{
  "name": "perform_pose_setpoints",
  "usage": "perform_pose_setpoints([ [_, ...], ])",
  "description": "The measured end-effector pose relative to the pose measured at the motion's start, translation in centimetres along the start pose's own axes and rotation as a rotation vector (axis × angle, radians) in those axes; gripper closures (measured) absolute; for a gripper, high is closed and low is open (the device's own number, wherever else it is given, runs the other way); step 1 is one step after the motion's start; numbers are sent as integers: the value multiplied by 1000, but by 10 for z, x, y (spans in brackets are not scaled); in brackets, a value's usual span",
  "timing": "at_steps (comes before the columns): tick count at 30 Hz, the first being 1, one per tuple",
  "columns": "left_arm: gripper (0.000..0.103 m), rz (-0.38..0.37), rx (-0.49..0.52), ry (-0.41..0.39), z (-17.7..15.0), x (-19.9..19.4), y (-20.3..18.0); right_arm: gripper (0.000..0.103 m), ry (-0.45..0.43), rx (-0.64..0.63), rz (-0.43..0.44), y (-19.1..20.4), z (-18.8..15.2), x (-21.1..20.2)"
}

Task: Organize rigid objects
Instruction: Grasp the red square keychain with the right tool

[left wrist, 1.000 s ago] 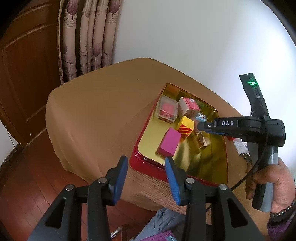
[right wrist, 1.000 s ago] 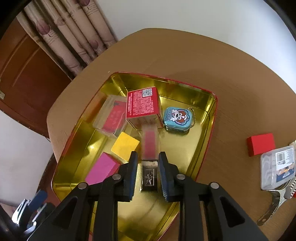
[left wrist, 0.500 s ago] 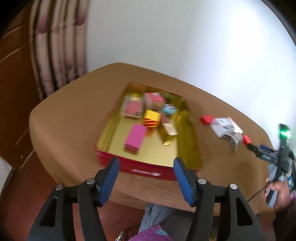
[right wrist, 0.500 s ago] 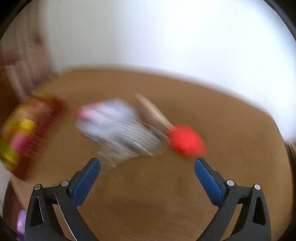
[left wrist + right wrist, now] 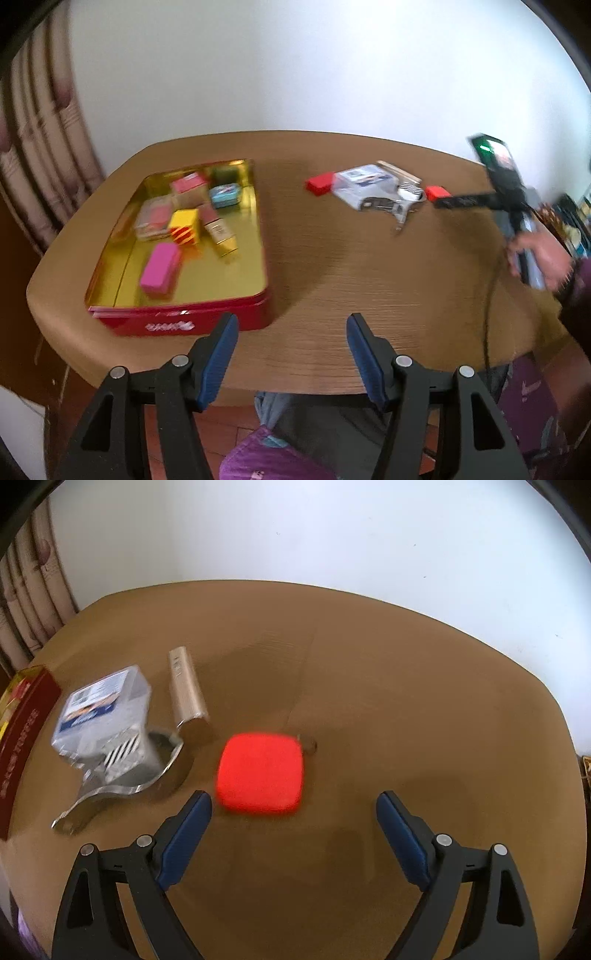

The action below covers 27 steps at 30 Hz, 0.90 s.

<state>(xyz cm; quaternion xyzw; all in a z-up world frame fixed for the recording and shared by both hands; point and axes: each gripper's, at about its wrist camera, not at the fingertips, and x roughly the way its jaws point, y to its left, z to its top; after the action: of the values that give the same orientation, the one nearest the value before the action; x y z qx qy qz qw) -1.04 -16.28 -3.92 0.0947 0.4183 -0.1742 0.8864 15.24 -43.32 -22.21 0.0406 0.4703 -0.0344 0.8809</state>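
Right gripper [image 5: 293,808] jaws apart, empty, above blurred red block [image 5: 260,773], perhaps a case. Left gripper [image 5: 291,332] jaws apart, near tin [image 5: 258,258].

Likely home, curtains [image 5: 40,147], wooden table [image 5: 332,266]

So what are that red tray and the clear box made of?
The red tray looks like tin: its gold inside mirrors the items in it. The clear box seems to be see-through plastic with a printed label, though blur leaves that open.

Brown table [image 5: 332,258] – red tin [image 5: 177,325], red blocks [image 5: 260,773], clear box [image 5: 101,705]
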Motion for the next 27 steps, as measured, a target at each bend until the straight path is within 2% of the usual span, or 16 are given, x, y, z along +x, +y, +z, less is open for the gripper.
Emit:
perform_pose_setpoints([
  [1,40,0,11,-4,2,-1,-3,22,13,8,13,-1,4,6],
  [3,41,-9,38,-25,8,-3,-10,37,6,-8,17,1,12,11],
  [4,41,-14,50,-36,13,-4,-13,59,-4,-20,20,2,15,10],
  [8,41,-67,31,-44,34,-4,-16,60,-27,-44,9,5,12,5],
  [11,41,-141,-5,-10,59,1,-12,60,-54,-21,10,-4,-6,-7],
  [14,41,-199,-39,24,91,13,-9,60,-80,-19,-31,-12,-28,-22],
  [16,41,-234,-17,54,115,27,-12,60,-95,-7,-55,-18,-44,-31],
  [19,41,-241,39,79,146,49,-21,59,-108,41,-56,-42,-48,-31],
  [20,41,-230,88,79,155,57,-27,59,-113,56,-50,-44,-49,-32],
  [22,41,-153,174,79,169,72,-37,59,-112,62,-40,-51,-52,-33],
  [24,41,-100,241,125,184,95,-47,59,-113,48,-33,-51,-51,-32],
  [25,41,-100,226,144,192,102,-49,59,-114,46,-27,-59,-55,-36],
  [27,41,-212,178,201,208,115,-57,59,-118,55,-12,-66,-55,-38],
])
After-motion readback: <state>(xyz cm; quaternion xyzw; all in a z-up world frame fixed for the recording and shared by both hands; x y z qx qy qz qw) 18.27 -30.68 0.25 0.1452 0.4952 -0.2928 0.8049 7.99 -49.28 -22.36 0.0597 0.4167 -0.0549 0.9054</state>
